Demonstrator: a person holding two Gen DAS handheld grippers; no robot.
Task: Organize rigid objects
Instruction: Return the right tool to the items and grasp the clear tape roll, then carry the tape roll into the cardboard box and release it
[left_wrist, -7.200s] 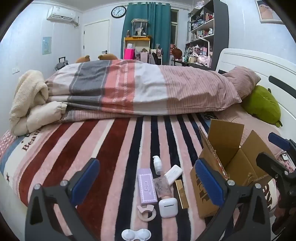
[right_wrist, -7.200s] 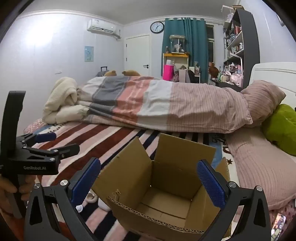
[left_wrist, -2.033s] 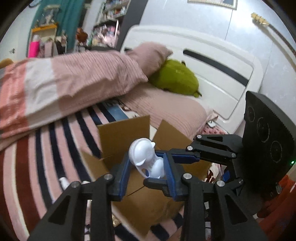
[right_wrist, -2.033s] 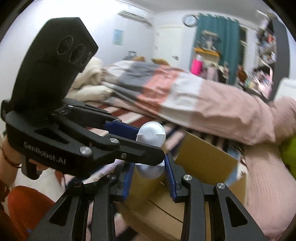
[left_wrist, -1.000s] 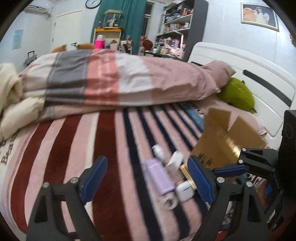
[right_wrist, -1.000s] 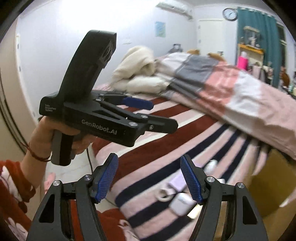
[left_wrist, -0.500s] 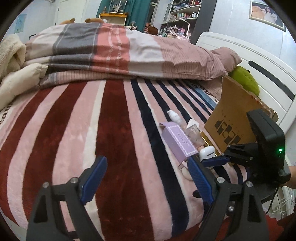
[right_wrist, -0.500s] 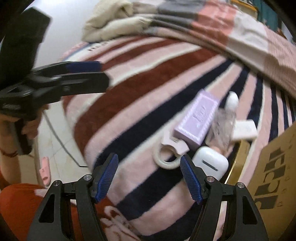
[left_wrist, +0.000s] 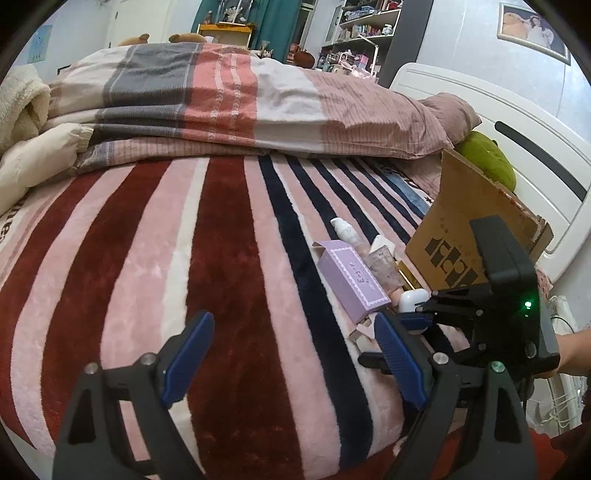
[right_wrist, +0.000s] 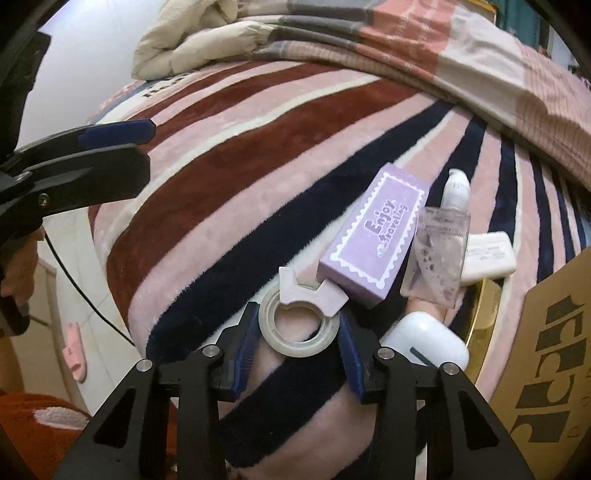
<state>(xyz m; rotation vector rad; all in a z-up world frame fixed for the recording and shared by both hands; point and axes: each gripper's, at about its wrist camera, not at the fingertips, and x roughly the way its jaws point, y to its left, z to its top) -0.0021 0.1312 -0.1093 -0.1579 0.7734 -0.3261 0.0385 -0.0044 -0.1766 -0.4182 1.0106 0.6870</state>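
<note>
On the striped bed blanket (right_wrist: 229, 206), beside the purple box (right_wrist: 373, 236), the tape roll (right_wrist: 299, 323) — light, stiff, smooth-rimmed — is flanked at its outer rim by the right gripper (right_wrist: 297, 341), fingers not yet clenched, while the left gripper (left_wrist: 291, 365) is held spread and empty.

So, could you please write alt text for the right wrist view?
The right tool straddles a tape ring on a striped blanket, its blue pads at the ring's sides. Past it lie a purple box, a white case and a cardboard box.
</note>
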